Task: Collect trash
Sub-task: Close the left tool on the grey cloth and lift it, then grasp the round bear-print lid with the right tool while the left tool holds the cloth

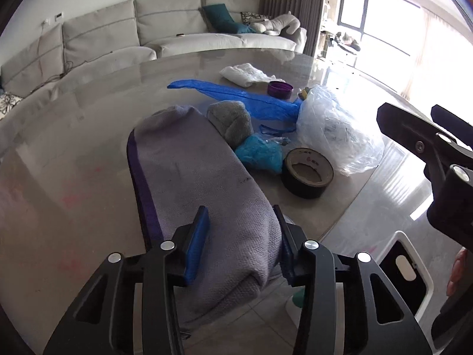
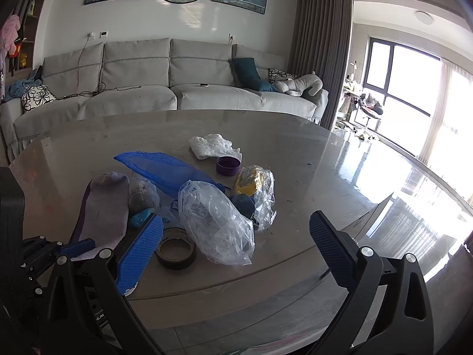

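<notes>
My left gripper (image 1: 241, 236) is shut on the near end of a grey sock with a purple stripe (image 1: 189, 162), which lies stretched over the table edge; the sock also shows in the right wrist view (image 2: 103, 207). My right gripper (image 2: 236, 236) is open and empty above the table's near edge, facing a crumpled clear plastic bag (image 2: 215, 224). Around it lie a black tape roll (image 2: 176, 251), a blue plastic bag (image 2: 165, 171), a grey balled sock (image 2: 142, 195), a crumpled teal scrap (image 1: 258, 152), a purple lid (image 2: 228, 165), a white cloth (image 2: 212, 145) and a yellow item in clear plastic (image 2: 254, 183).
The glossy grey table (image 2: 310, 159) curves off to the right over a shiny floor. A white bin with a dark opening (image 1: 402, 266) stands on the floor below the table's near right edge. A grey sofa (image 2: 177, 82) runs behind the table.
</notes>
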Demonstrator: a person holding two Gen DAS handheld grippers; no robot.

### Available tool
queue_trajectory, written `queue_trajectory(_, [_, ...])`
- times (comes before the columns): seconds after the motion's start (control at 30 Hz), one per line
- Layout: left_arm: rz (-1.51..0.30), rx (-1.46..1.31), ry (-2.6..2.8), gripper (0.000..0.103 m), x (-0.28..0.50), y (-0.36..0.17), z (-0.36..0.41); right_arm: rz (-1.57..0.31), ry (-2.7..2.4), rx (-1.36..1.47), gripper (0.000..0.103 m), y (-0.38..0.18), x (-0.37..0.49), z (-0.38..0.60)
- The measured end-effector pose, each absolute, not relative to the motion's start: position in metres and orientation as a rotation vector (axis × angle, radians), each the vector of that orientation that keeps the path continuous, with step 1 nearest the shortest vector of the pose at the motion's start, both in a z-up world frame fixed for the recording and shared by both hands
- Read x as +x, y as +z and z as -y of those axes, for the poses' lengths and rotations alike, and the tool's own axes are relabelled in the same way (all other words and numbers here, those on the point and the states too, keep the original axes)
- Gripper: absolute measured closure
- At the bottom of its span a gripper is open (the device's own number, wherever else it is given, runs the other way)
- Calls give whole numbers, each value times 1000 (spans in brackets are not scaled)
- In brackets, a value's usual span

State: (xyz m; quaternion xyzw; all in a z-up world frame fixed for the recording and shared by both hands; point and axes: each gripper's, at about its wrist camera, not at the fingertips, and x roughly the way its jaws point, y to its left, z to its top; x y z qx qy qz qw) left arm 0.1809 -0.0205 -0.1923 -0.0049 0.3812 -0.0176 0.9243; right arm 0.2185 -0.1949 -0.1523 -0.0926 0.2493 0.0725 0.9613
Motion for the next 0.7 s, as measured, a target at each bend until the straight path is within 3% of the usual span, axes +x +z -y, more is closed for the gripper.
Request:
queue_trajectory(0.1, [-749, 31, -40, 78, 176, -192, 26, -506, 152, -207, 4, -155, 217, 188])
queue_trajectory(0.13, [-744, 19, -40, 86, 175, -190, 22, -506, 154, -217, 4, -156, 216, 186])
queue_trajectory(0.7, [-597, -46, -17, 91, 169, -121, -24, -597, 266, -197, 4, -190, 213, 156])
